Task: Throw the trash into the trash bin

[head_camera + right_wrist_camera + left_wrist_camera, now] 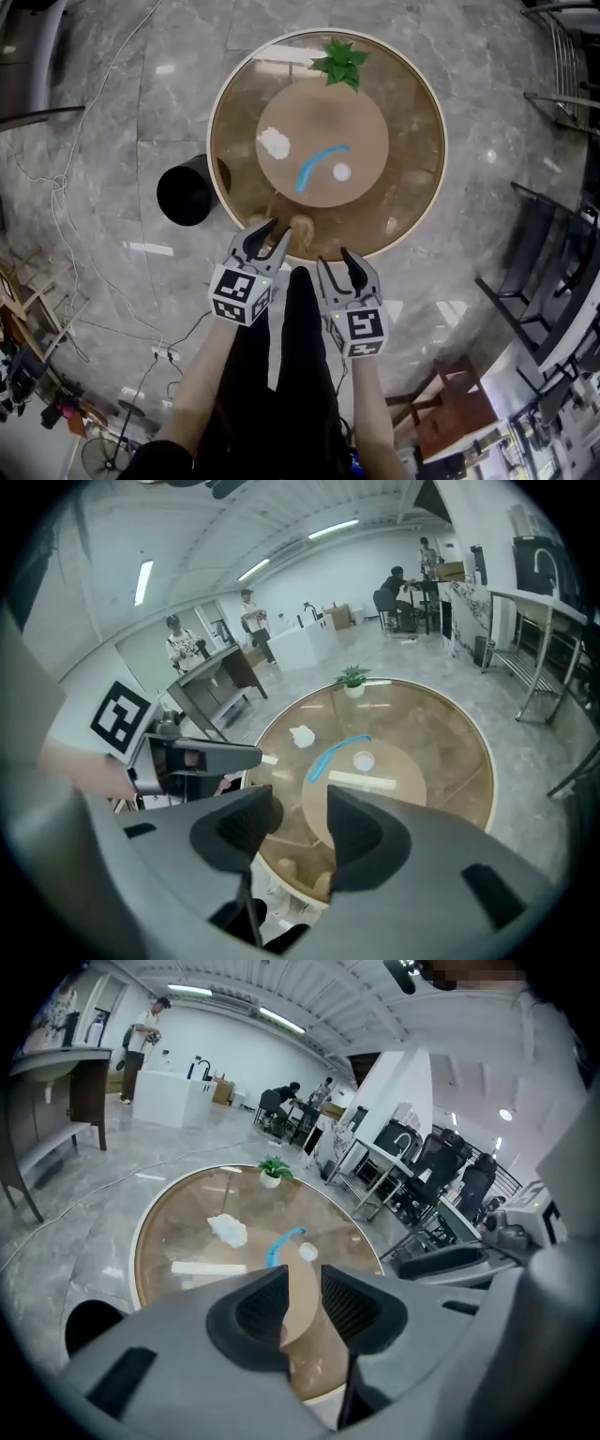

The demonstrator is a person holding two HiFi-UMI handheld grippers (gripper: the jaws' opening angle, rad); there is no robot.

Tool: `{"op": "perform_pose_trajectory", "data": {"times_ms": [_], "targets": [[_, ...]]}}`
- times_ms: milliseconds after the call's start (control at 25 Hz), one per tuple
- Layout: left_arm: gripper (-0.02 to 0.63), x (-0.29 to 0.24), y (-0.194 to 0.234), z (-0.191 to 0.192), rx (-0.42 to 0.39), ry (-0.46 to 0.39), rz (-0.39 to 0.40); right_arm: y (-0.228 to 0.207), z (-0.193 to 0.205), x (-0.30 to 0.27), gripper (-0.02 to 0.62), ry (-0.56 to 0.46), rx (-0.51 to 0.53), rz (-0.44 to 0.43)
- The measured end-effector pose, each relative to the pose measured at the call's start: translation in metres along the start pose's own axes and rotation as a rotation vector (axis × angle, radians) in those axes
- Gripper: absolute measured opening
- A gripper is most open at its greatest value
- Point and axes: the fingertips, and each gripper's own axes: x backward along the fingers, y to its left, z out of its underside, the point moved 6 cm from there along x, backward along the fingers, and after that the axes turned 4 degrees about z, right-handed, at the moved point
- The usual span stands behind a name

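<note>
A crumpled white paper (275, 143), a blue strip (319, 165) and a small white round piece (342, 172) lie on the brown disc of the round glass table (420, 197). A black trash bin (185, 192) stands on the floor at the table's left. My left gripper (271, 235) hovers open at the table's near rim, with nothing between its jaws. Beside it, my right gripper (337, 265) is open and empty too, just short of the rim. In the left gripper view the paper (228, 1230), the strip (281, 1241) and the bin (92, 1321) lie ahead. The right gripper view shows the paper (302, 734) and the strip (336, 755).
A small potted plant (342, 62) stands at the table's far edge. Cables (66, 187) and a power strip (166, 353) lie on the marble floor at left. Dark chairs (553, 272) stand at right. People are at desks far behind the table.
</note>
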Motion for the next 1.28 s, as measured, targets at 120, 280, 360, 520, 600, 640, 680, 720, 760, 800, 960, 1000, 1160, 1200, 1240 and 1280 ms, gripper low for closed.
{"op": "perform_pose_trajectory", "data": {"times_ms": [120,280,360,520,600,640,680,720,760,800,960,1000,1160,1200,1240,1280], "targets": [[0.088,-0.005,0.008,0.002,0.002,-0.001,0.005,0.0,-0.002,-0.042,0.174,0.015,0.012,-0.004],[0.014,-0.003,0.018,0.006,0.021,-0.014,0.029,-0.001,-0.007,-0.089,0.163,0.041,0.002,-0.01],[0.008,-0.002,0.022,0.008,0.045,-0.022,0.045,-0.002,-0.008,-0.108,0.155,0.06,0.006,0.006],[0.006,0.001,0.027,0.01,0.085,-0.033,0.076,-0.005,-0.003,-0.141,0.153,0.116,0.005,0.036],[0.006,0.003,0.028,0.012,0.083,-0.025,0.089,-0.006,-0.001,-0.154,0.153,0.136,-0.006,0.053],[0.006,0.004,0.028,0.014,0.085,-0.021,0.097,-0.006,0.0,-0.159,0.153,0.143,-0.01,0.062],[0.006,0.004,0.027,0.015,0.091,-0.019,0.107,-0.006,0.0,-0.163,0.153,0.151,-0.012,0.071],[0.006,0.005,0.027,0.016,0.101,-0.019,0.117,-0.006,0.0,-0.167,0.153,0.159,-0.013,0.078],[0.006,0.006,0.028,0.017,0.114,-0.021,0.123,-0.005,0.0,-0.171,0.153,0.167,-0.013,0.081],[0.006,0.007,0.029,0.018,0.127,-0.023,0.126,-0.005,0.001,-0.175,0.153,0.176,-0.015,0.084],[0.006,0.011,0.031,0.02,0.127,-0.025,0.115,-0.008,0.002,-0.187,0.082,0.226,-0.02,0.133],[0.007,0.014,0.031,0.02,0.115,-0.028,0.111,-0.008,0.001,-0.187,0.076,0.234,-0.007,0.14],[0.01,0.026,0.033,0.016,0.093,-0.065,0.13,-0.002,-0.012,-0.181,0.056,0.197,0.061,0.13],[0.027,0.031,0.034,0.014,0.098,-0.078,0.137,0.002,-0.016,-0.178,0.053,0.179,0.07,0.127],[0.07,0.036,0.034,0.012,0.103,-0.09,0.144,0.006,-0.022,-0.172,0.05,0.162,0.08,0.125],[0.091,0.042,0.034,0.011,0.107,-0.101,0.15,0.011,-0.027,-0.166,0.048,0.144,0.09,0.123]]}}
